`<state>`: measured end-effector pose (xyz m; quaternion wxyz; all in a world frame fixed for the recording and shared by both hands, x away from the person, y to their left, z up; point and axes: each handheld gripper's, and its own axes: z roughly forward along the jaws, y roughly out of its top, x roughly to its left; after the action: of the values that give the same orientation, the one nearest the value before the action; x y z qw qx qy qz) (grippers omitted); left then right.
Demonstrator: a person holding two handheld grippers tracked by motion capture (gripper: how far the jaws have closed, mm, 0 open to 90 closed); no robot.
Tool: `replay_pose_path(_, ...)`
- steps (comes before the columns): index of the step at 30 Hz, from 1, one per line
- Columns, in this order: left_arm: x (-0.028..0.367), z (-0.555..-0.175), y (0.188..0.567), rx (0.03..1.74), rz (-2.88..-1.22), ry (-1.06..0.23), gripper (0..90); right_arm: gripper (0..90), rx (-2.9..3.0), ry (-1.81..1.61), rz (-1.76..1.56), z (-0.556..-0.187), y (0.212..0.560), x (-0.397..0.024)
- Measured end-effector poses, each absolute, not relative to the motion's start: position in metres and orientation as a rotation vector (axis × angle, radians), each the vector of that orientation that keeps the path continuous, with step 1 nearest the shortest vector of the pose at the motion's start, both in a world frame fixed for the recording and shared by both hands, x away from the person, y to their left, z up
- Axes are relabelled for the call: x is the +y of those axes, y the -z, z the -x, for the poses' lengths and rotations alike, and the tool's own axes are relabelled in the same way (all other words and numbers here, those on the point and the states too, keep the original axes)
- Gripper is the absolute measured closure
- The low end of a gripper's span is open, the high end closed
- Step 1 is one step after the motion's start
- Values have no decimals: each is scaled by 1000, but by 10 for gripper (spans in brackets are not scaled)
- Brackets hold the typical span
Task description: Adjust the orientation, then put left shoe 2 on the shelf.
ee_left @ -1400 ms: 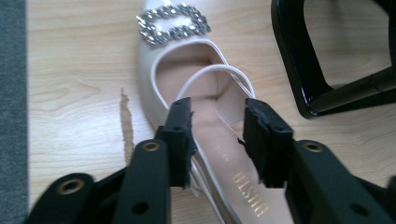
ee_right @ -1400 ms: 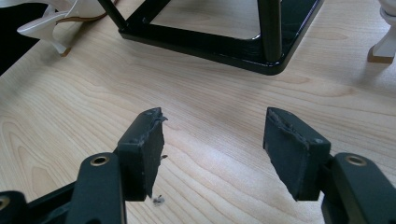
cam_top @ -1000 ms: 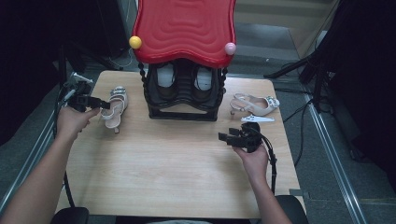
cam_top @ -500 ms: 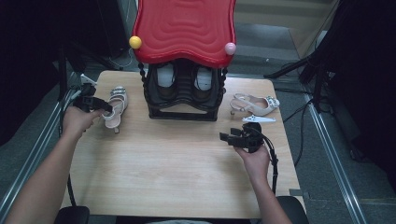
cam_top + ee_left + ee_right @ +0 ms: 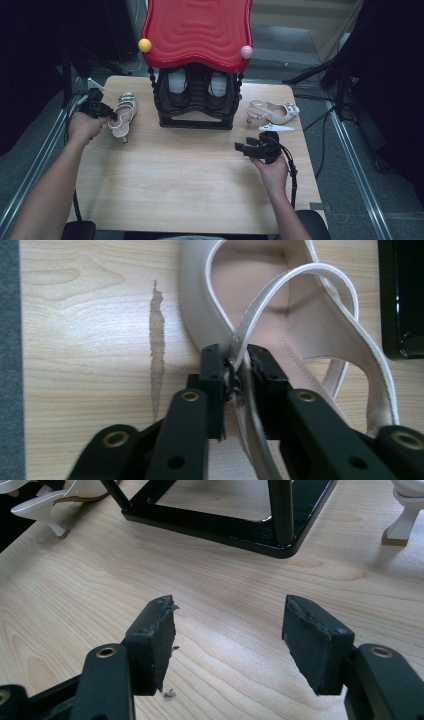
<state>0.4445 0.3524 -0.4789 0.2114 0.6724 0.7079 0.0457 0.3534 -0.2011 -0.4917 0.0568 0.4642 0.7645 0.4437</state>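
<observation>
I see the wooden table (image 5: 200, 190) carrying a black shoe rack (image 5: 196, 102) at the middle of its far edge, under a red wavy top (image 5: 197, 30) with a yellow knob and a pink one. A pair of dark shoes (image 5: 195, 85) sits inside the rack.

The cream slingback sandal (image 5: 122, 114) lies near the far left corner, just beside the rack's left side. Its mate (image 5: 272, 112) lies near the far right corner, apart from the rack.

My left gripper (image 5: 239, 375) has just been closing and is now clenched on the sandal's thin heel strap (image 5: 280, 295), seen plainly in the left gripper view. My right gripper (image 5: 227, 645) hangs released over bare wood at the right, nothing between its jaws.

Risks, as I judge them:
- The strap is narrow and soft. On lifting, the sandal may swing or twist below the pinch and knock the rack post.
- The strap sits near the jaw tips; it may slide out under the shoe's weight.
- The buckle (image 5: 235, 390) seems caught between the pads, and a hard squeeze might mark it.
</observation>
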Motion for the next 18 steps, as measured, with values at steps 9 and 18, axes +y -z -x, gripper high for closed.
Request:
replay_pose_path(9, 358, -446, 475, 1992, -1774, -72, 824, 388, 2314, -1349, -1412, -353, 491, -202)
replay_pose_path(18, 362, -446, 462, 1961, -1708, -36, 828, 388, 2313, -1344, -1415, -354, 492, -202)
